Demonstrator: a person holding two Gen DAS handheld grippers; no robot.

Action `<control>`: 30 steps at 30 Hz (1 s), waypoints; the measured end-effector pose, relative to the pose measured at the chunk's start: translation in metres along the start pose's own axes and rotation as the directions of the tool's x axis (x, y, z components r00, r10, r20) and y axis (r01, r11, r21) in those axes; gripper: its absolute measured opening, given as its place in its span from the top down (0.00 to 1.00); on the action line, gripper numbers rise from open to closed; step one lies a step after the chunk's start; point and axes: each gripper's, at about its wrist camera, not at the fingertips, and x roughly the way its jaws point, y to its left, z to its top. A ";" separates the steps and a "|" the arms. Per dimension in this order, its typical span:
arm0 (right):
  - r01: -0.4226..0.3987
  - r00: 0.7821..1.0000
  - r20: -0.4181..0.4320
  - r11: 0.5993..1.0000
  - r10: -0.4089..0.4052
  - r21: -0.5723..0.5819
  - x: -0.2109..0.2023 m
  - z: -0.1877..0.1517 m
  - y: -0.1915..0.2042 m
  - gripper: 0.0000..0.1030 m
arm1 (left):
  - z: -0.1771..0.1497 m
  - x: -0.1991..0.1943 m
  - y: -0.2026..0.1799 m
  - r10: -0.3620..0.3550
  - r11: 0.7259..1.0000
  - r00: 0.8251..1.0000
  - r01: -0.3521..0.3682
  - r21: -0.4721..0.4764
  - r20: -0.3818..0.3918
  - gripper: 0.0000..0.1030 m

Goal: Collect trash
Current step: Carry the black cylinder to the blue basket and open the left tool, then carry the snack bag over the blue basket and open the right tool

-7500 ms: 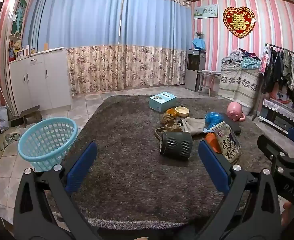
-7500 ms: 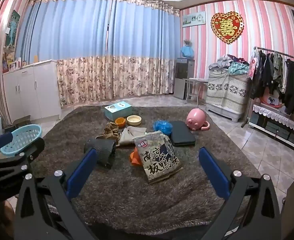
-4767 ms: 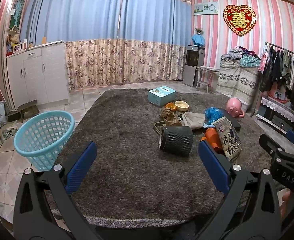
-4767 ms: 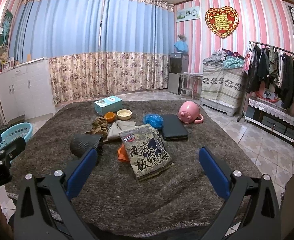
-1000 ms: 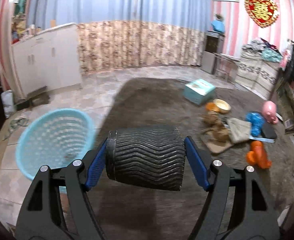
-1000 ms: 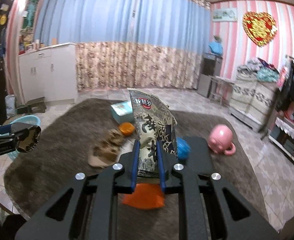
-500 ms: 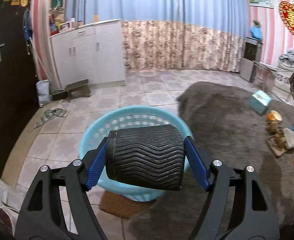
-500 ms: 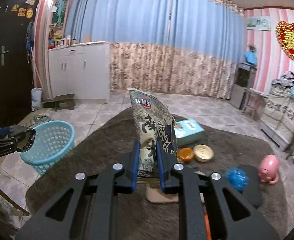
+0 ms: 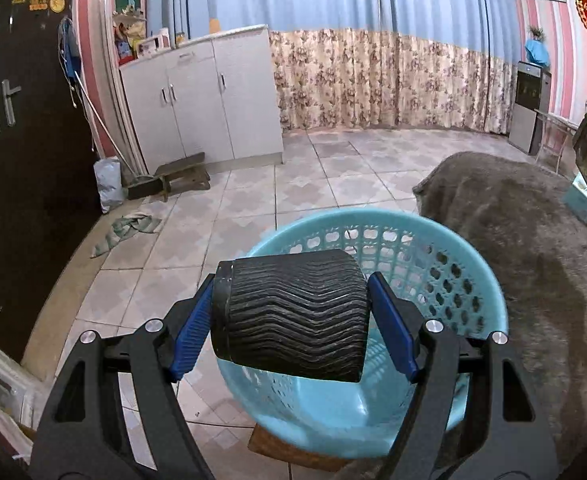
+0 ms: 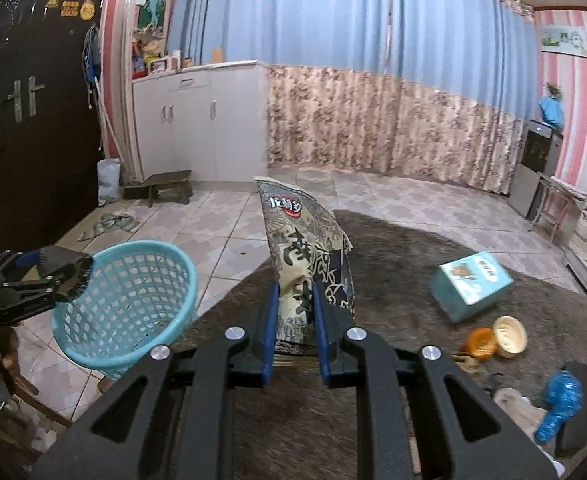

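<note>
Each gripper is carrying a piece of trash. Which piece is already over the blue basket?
The black ribbed cup in the left gripper hangs over the basket; the snack bag in the right gripper is over the rug.

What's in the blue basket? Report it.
Empty as far as visible: the basket shows bare bottom; the black ribbed cup hides part.
</note>
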 end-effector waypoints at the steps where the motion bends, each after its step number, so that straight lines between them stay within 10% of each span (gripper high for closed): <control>1: -0.006 1.000 -0.005 1.000 0.006 -0.005 0.003 0.000 0.004 0.83 | 0.002 0.006 0.002 -0.007 1.000 1.000 0.007 -0.001 -0.003 0.29; 9: -0.053 0.998 -0.027 0.998 0.053 -0.020 0.028 0.006 0.032 0.83 | 0.007 0.016 0.010 -0.026 0.999 0.999 0.028 -0.033 0.038 0.09; 30: -0.252 0.966 -0.083 0.961 0.244 -0.115 0.075 0.017 0.173 0.83 | -0.002 -0.031 0.079 0.090 0.988 0.993 -0.080 -0.134 0.075 0.05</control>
